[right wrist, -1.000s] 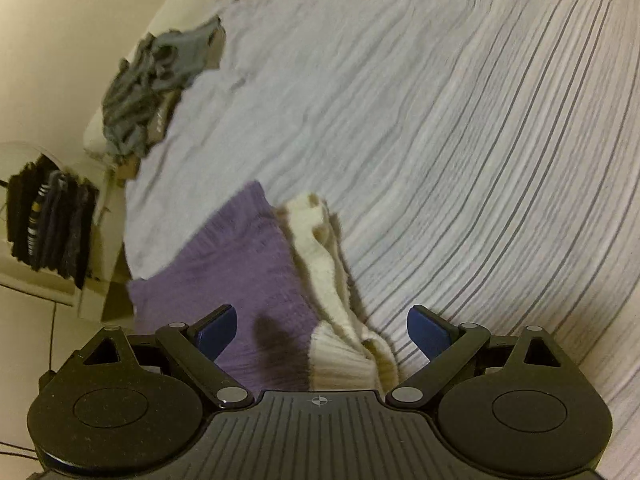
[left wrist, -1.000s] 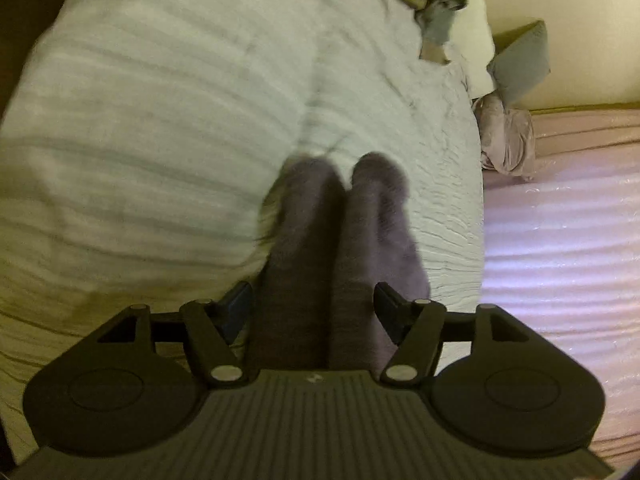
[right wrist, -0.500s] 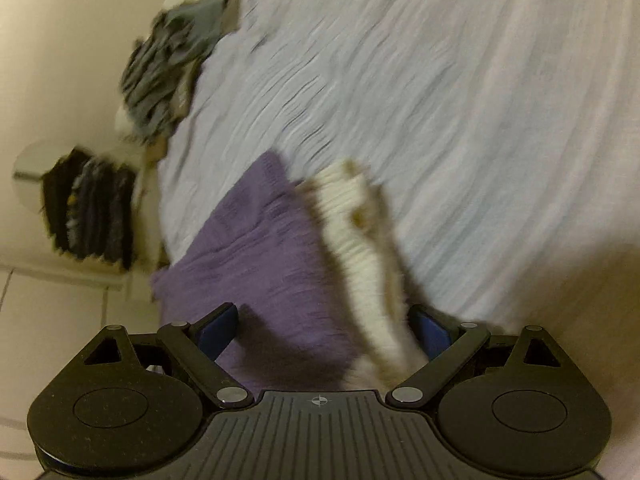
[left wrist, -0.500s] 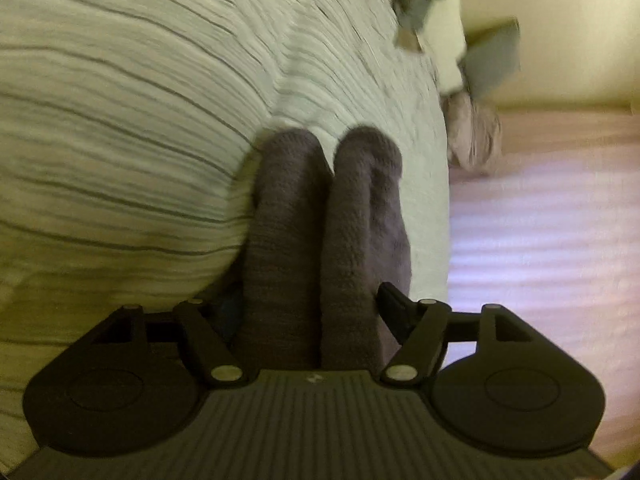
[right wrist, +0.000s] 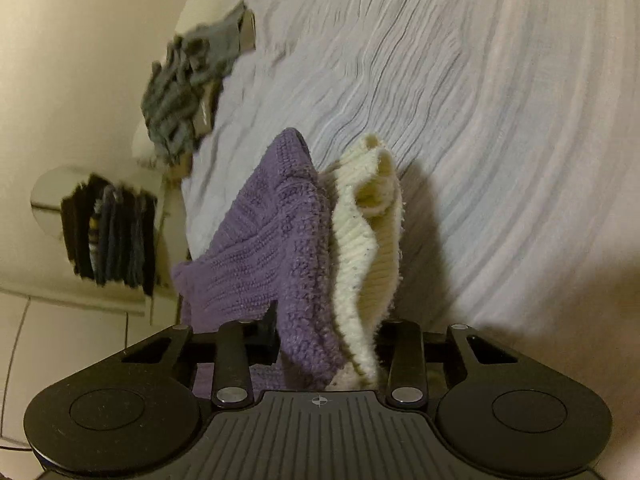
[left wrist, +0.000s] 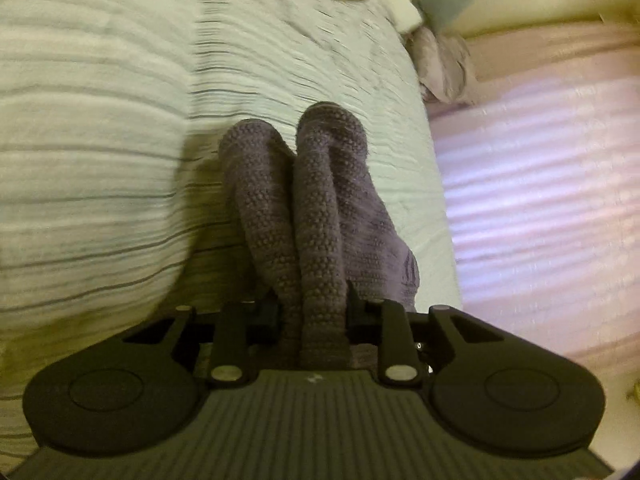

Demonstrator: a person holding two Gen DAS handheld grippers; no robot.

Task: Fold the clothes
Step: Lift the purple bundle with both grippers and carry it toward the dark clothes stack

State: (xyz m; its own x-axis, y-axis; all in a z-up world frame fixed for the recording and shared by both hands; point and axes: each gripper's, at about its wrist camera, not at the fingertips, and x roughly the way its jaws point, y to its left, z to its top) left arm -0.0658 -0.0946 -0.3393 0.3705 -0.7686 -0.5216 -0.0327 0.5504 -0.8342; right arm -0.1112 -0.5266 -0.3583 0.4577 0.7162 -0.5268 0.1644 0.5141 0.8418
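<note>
**Both Claws Clamped on Knit Garment**

Left wrist view: my left claw is closed down on two bunched folds of the purple knit sweater, which hangs above the striped bedspread.

Right wrist view: my right claw is pinched tight on purple knit together with its cream ribbed edge, lifted clear of the bed.

Handling, as I judge it: thick, soft, limp, light, not slippery. Grip at edges or corners, through all layers, so folds do not sag.
</note>
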